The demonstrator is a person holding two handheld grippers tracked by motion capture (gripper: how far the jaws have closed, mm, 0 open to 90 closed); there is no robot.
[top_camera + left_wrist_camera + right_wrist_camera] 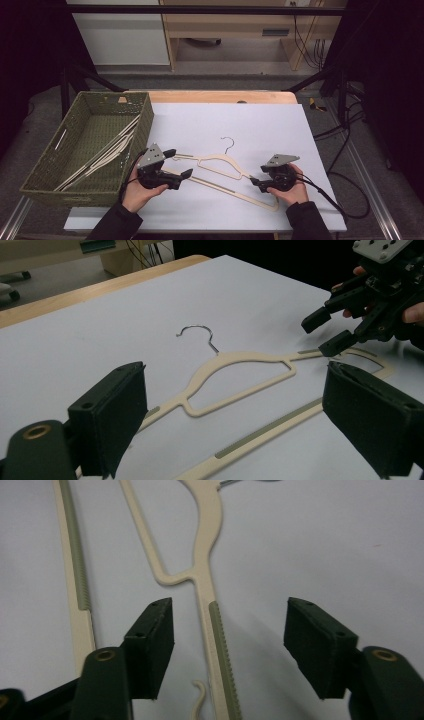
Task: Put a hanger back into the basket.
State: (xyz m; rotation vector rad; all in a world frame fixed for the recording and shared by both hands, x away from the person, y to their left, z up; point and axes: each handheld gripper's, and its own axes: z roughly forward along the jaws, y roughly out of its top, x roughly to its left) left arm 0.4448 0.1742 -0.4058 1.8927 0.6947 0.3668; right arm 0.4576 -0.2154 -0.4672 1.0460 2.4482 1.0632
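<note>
The cream hanger [227, 172] lay flat on the white worktop [260, 125], near the green basket [47, 167]. The left hand-held gripper [179, 162] stood wide open over the hanger's left arm, pads clear of it. The right hand-held gripper [227, 647] was partly open, its jaws straddling the hanger's right arm without pressing on it; nothing was gripped.

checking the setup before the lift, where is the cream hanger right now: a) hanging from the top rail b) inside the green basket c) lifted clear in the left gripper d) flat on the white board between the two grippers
d: the cream hanger lies flat on the white board, with the left gripper and right gripper at its two ends.
</note>
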